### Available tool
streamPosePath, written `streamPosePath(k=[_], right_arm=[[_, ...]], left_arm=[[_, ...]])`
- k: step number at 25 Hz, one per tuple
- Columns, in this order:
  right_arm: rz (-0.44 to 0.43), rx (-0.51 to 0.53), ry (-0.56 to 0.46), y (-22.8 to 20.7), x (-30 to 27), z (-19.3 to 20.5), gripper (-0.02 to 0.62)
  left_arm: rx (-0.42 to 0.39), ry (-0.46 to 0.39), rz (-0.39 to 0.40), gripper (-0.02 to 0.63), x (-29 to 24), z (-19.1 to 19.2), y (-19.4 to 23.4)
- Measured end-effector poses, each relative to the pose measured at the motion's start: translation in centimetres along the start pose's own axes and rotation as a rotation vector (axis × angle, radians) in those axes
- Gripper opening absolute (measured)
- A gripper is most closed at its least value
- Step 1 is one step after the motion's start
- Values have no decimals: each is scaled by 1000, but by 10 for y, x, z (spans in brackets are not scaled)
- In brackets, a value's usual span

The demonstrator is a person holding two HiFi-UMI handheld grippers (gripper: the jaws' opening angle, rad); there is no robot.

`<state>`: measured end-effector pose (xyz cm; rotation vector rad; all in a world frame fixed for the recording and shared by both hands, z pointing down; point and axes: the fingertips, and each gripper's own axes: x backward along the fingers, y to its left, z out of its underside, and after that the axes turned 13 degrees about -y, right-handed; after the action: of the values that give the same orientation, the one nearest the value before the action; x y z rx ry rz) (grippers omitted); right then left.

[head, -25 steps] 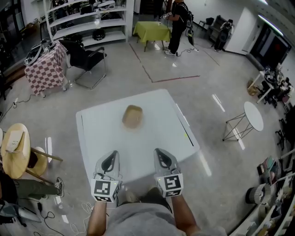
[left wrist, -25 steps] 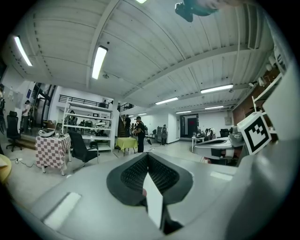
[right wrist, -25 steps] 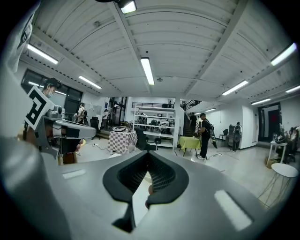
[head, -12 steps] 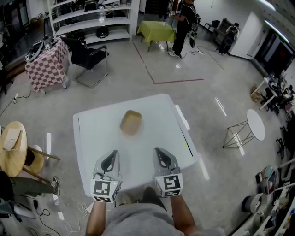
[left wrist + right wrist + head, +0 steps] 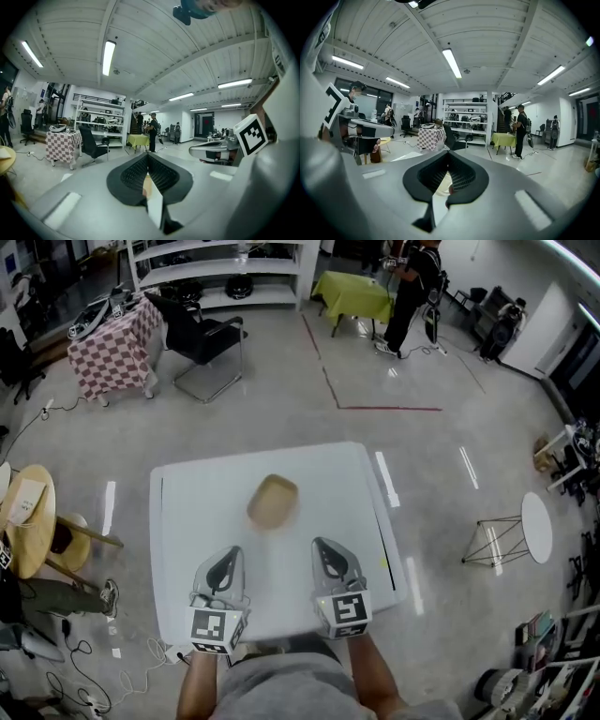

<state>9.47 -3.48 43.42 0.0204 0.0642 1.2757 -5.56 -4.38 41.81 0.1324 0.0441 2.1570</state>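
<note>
A tan shallow bowl-like thing (image 5: 273, 502) lies near the middle of a white square table (image 5: 187, 521). My left gripper (image 5: 228, 556) hovers over the table's near edge, shut, with nothing between its fingers. My right gripper (image 5: 325, 549) sits level with it a little to the right, also shut and holding nothing. The tan thing is ahead of both, between their lines. In the left gripper view the left gripper (image 5: 147, 157) points level across the room with its black pads meeting at the tips. The right gripper (image 5: 448, 154) in its own view stands the same way.
A black chair (image 5: 202, 338) and a checkered table (image 5: 112, 348) stand beyond the white table on the left. A green-covered table (image 5: 356, 294) with a person (image 5: 412, 287) beside it is further back. A round wooden table (image 5: 28, 521) stands left, a small white round table (image 5: 542, 526) right.
The head view has shifted, so the room and table sit further right and lower in the picture. Both grippers keep their places near the table's edge and stay shut.
</note>
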Motion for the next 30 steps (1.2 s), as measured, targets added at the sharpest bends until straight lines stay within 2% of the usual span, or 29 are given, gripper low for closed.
streamPosePath(k=[16,30], right_arm=[[-140,-83,119,-25,-84,62,5],[-179,-139,228,-35,-122,134,5]], left_arm=[[42,122,-114,12,-57,63,31],[74,225,-152,12,-79,128,54]])
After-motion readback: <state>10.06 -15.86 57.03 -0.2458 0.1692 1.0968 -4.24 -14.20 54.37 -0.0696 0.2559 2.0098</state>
